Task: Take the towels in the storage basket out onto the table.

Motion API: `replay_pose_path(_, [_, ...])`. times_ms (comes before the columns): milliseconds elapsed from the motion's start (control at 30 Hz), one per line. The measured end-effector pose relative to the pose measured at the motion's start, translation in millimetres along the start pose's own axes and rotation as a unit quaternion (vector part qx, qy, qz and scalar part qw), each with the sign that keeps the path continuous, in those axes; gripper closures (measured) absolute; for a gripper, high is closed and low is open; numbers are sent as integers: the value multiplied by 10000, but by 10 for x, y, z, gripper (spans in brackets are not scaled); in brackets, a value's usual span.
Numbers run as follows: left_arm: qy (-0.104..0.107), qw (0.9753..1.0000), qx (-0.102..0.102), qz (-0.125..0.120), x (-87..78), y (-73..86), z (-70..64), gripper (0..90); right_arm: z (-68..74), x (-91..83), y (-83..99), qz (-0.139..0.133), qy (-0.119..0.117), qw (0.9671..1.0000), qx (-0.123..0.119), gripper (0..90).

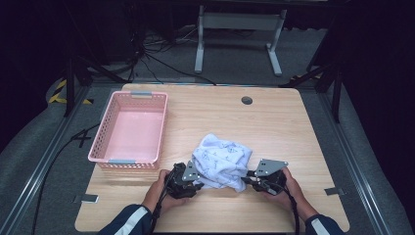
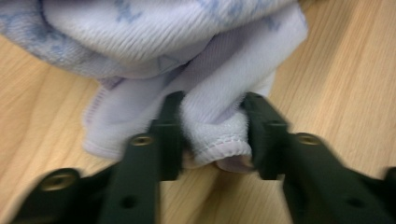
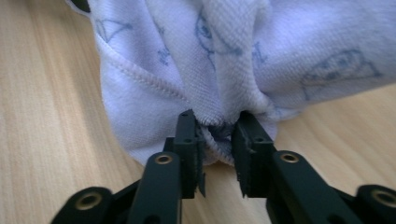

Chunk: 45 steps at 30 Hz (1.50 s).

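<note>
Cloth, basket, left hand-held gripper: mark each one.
cloth [image 1: 221, 161], high view, middle of the bunched fabric
basket [image 1: 161, 128], high view, right wall
left hand-held gripper [image 2: 214, 135], left gripper view, between its fingertips, on the pinched hem

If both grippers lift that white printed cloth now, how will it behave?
Probably floppy: the cloth lies crumpled on the table. The left gripper and right gripper each bunch a hem, so it should sag between them. Likely light, not slippery.
</note>
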<state>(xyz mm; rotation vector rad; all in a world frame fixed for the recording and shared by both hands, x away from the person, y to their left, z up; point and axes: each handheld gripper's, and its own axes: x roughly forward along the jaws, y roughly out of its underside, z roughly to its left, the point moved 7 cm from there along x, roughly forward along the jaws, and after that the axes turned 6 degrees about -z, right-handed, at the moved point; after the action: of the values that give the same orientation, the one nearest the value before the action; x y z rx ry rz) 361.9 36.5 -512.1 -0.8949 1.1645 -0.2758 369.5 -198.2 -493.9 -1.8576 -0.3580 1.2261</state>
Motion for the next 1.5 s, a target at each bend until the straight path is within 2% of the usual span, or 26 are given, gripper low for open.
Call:
replay_pose_path(133, [-148, 9999, 40, 39, -140, 9, 51, 742, -149, -235, -102, -407, 325, 9985, 163, 768])
replay_pose_path(200, [-171, 9998, -65, -94, -255, 2, 91, 746, -240, -376, -156, -646, 475, 9963, 312, 772])
replay_pose_path(267, [-318, 9993, -36, -172, -393, -5, 134, 749, -344, -503, -197, -811, 733, 9934, 349, 774])
replay_pose_path(333, [-410, 9987, -134, -280, -526, 26, 167, 749, -436, -598, -204, -861, 926, 9911, 421, 774])
replay_pose_path(400, [-504, 9980, -210, -306, -632, 99, 190, 750, -557, -690, -176, -890, 1209, 9872, 538, 774])
replay_pose_path(467, [-580, 9972, -340, -336, -750, 206, 241, 751, -678, -768, -124, -908, 1449, 9822, 773, 775])
replay_pose_path(500, [-580, 9972, -340, -336, -750, 206, 241, 752, -756, -814, -90, -915, 1602, 9790, 873, 775])
replay_pose_path(533, [-678, 9955, -519, -416, -865, 290, 300, 753, -835, -857, -61, -960, 1766, 9747, 976, 776])
replay_pose_path(567, [-678, 9955, -519, -416, -865, 290, 300, 753, -835, -857, -61, -960, 1766, 9747, 976, 776])
replay_pose_path(600, [-714, 9941, -651, -484, -939, 342, 333, 753, -879, -878, -44, -973, 1846, 9724, 1040, 776])
replay_pose_path(667, [-859, 9920, -762, -517, -1071, 447, 373, 755, -1020, -949, 14, -997, 2173, 9643, 1136, 777])
replay_pose_path(733, [-905, 9906, -861, -551, -1185, 523, 392, 755, -1123, -996, 66, -966, 2337, 9586, 1310, 774])
replay_pose_path(767, [-990, 9891, -921, -583, -1225, 556, 406, 755, -1161, -1000, 88, -965, 2370, 9571, 1359, 774])
replay_pose_path(833, [-975, 9878, -1035, -641, -1295, 616, 421, 756, -1223, -984, 130, -914, 2424, 9550, 1446, 772])
replay_pose_path(900, [-1029, 9861, -1103, -696, -1358, 672, 434, 755, -1263, -954, 150, -880, 2389, 9558, 1473, 768])
replay_pose_path(967, [-1047, 9853, -1152, -703, -1407, 708, 438, 755, -1287, -899, 153, -802, 2292, 9590, 1463, 759])
replay_pose_path(1033, [-1109, 9834, -1196, -800, -1435, 717, 441, 752, -1296, -843, 138, -800, 2253, 9608, 1404, 733])
replay_pose_path(1067, [-1109, 9834, -1196, -800, -1435, 717, 441, 742, -1287, -805, 136, -797, 2129, 9643, 1360, 733])
replay_pose_path(1133, [-1143, 9823, -1269, -769, -1428, 742, 442, 711, -1279, -776, 146, -724, 2123, 9649, 1363, 709])
replay_pose_path(1167, [-1123, 9828, -1268, -741, -1414, 752, 439, 707, -1268, -754, 151, -693, 2122, 9651, 1371, 688])
replay_pose_path(1233, [-1178, 9839, -1181, -645, -1391, 753, 446, 663, -1246, -721, 161, -592, 2058, 9679, 1313, 652])
replay_pose_path(1267, [-1191, 9828, -1240, -680, -1371, 741, 443, 643, -1235, -710, 168, -540, 2035, 9686, 1322, 603])
replay_pose_path(1300, [-1183, 9825, -1259, -696, -1357, 730, 437, 605, -1231, -709, 185, -456, 2035, 9688, 1340, 530])
replay_pose_path(1367, [-1237, 9819, -1235, -723, -1339, 696, 407, 489, -1228, -734, 206, -458, 2000, 9682, 1434, 488])
replay_pose_path(1400, [-1167, 9831, -1186, -762, -1337, 666, 374, 484, -1230, -758, 213, -498, 1979, 9680, 1461, 453])
replay_pose_path(1500, [-957, 9842, -1145, -955, -1292, 552, 274, 382, -1210, -861, 216, -731, 1796, 9677, 1612, 393])
